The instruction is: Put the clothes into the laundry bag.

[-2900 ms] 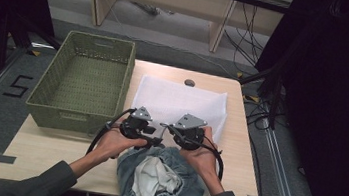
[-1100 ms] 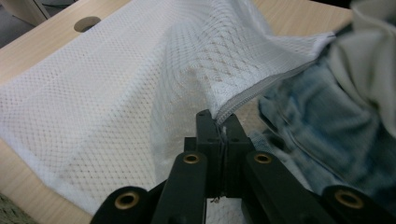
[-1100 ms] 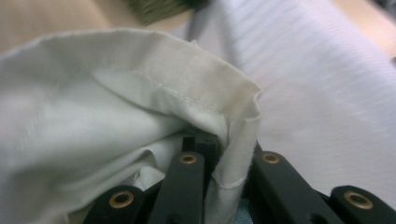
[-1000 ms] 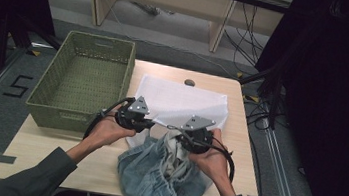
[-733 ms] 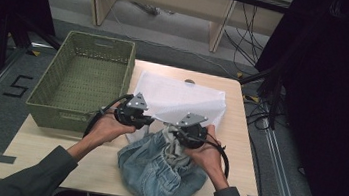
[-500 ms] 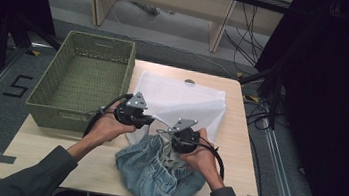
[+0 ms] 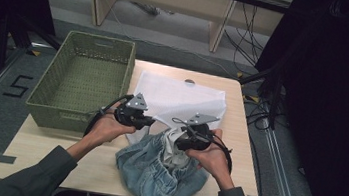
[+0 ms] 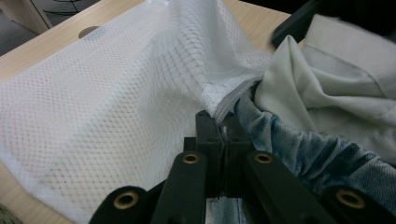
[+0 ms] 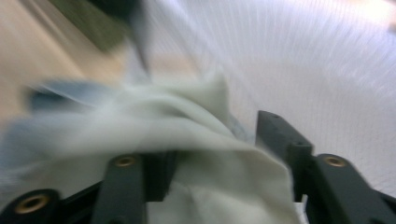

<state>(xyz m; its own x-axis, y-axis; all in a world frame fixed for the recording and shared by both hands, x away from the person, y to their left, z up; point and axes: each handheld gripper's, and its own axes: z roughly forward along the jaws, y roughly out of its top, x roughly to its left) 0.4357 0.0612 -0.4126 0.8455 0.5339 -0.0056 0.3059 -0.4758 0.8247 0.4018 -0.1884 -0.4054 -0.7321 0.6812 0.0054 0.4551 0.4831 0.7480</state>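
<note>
Left gripper view, mesh bag (image 8: 116, 88) hem pinched between jaws

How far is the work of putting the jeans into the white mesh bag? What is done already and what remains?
Done, it appears: the left gripper is shut on the edge of the mesh bag, lifting its mouth. In hand: the right gripper has pale lining cloth between its jaws, the waistband of the jeans lying at the opening. Left: nearly all the denim lies outside on the table. The green basket holds nothing.
</note>
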